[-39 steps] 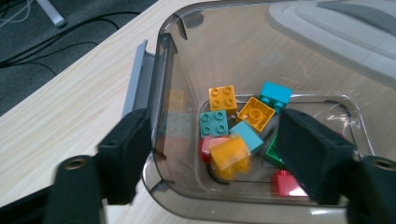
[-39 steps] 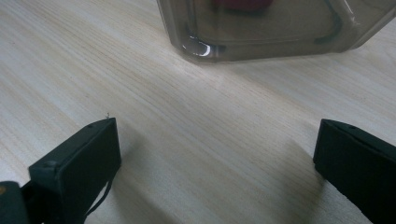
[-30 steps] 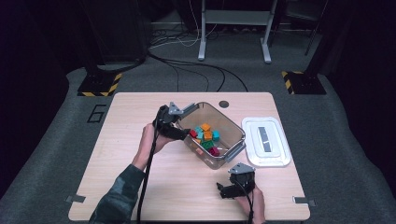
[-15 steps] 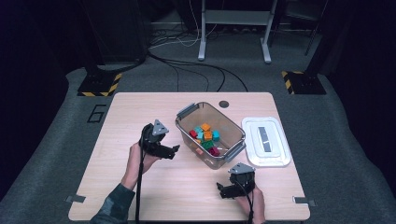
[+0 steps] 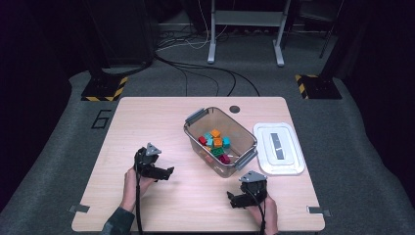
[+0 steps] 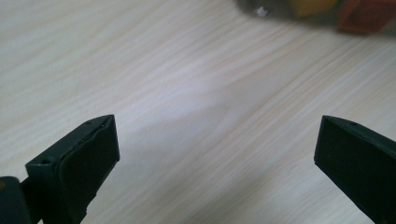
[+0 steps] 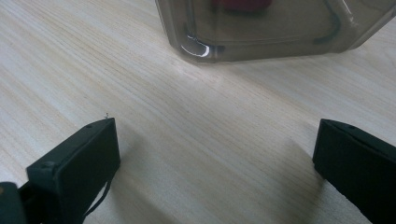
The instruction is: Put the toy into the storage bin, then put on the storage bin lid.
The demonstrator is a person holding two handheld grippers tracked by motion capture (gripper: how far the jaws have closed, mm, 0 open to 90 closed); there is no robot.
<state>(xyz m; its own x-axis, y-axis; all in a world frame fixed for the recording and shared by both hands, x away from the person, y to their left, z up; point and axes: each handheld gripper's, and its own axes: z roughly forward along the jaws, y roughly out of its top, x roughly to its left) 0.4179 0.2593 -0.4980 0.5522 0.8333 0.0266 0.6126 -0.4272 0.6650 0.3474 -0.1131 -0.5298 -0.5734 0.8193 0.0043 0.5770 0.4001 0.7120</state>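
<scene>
So we've got a pale wood table (image 5: 147, 122) on grey carpet, dark room, cables and a stand at the top of the frame. The clear bin (image 5: 220, 141) of coloured blocks (image 5: 215, 143) sits at centre, its white lid (image 5: 278, 148) just right of it. Left gripper (image 5: 166, 172) at lower left has just been opening its jaws, now wide with nothing between them; right gripper (image 5: 231, 199) at lower centre is wide and empty too. In the gripper views the bin is cut off and blurry at the top edge
</scene>
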